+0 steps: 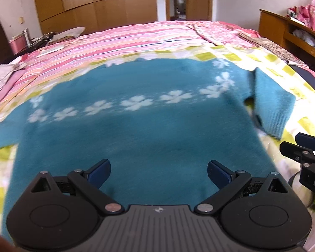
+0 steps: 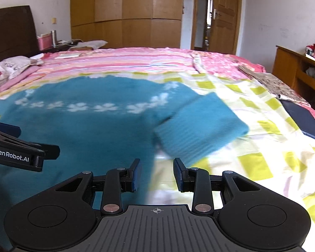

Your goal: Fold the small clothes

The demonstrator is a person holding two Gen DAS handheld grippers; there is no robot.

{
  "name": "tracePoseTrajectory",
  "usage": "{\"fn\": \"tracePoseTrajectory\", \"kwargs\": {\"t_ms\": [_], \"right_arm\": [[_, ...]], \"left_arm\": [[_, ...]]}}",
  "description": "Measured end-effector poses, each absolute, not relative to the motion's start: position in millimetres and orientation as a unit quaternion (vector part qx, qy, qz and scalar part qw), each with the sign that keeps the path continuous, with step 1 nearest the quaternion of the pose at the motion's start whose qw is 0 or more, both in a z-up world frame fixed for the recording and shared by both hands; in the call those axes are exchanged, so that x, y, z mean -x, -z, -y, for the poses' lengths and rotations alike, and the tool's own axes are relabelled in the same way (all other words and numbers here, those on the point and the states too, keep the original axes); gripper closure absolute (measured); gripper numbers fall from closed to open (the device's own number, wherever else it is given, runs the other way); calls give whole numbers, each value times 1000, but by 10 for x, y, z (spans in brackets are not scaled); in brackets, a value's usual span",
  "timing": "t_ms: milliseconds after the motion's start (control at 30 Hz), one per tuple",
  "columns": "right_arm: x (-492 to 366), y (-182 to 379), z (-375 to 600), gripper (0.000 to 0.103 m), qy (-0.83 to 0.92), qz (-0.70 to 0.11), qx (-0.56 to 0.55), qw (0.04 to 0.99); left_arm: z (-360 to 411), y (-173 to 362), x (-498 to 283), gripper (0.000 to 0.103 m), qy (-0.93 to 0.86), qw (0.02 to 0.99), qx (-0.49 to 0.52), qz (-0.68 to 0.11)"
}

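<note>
A small teal sweater (image 1: 136, 138) with a band of white flowers lies flat on the bed, its hem toward me. Its right sleeve (image 1: 273, 105) is bent back so the ribbed cuff points my way; the left sleeve runs off the left edge. My left gripper (image 1: 159, 173) hovers over the lower body of the sweater, jaws wide open and empty. In the right wrist view the sweater (image 2: 84, 130) fills the left half and the folded sleeve (image 2: 199, 126) lies just beyond my right gripper (image 2: 156, 173). That gripper is open over the sweater's right side edge with nothing held.
A yellow-green checked sheet (image 2: 262, 163) lies under the sweater, over a pink striped bedspread (image 1: 115, 40). A dark flat item (image 2: 304, 119) rests at the bed's right edge. Pillows (image 2: 10, 67) sit far left, a wooden shelf (image 1: 294, 33) stands right, wardrobes (image 2: 126, 12) behind.
</note>
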State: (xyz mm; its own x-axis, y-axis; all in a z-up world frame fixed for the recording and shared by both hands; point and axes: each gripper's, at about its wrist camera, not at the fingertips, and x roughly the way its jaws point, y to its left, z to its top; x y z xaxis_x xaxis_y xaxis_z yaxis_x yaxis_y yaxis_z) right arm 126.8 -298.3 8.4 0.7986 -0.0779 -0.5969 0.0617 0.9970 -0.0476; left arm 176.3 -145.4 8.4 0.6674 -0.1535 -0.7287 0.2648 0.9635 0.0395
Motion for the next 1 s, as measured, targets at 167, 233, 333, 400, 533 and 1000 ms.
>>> {"fn": "tracePoseTrajectory", "kwargs": {"t_ms": [167,233,333,400,533,1000], "right_arm": [[-1352,2,3168,70,32,-315,58,947],[-1369,34,3222,71,27,-317,91,944],[-1398,75,3274,71,14,-318,138,938],[-1396,109,3312,71,6,-319,164,933],[-1442,172,3395,71,-7,-322,200,925],[-1597,272,3368,71,-74,-311,295,901]], "left_arm": [[1781,-11,-1880,0,134,904,-84,-397],[1877,17,-1914,0,140,903,-85,-397],[1998,54,-1951,0,146,903,-91,-395],[2053,72,-1965,0,146,904,-101,-390],[2115,121,-2033,0,136,907,-122,-381],[1967,213,-2347,1,46,923,-189,-332]]}}
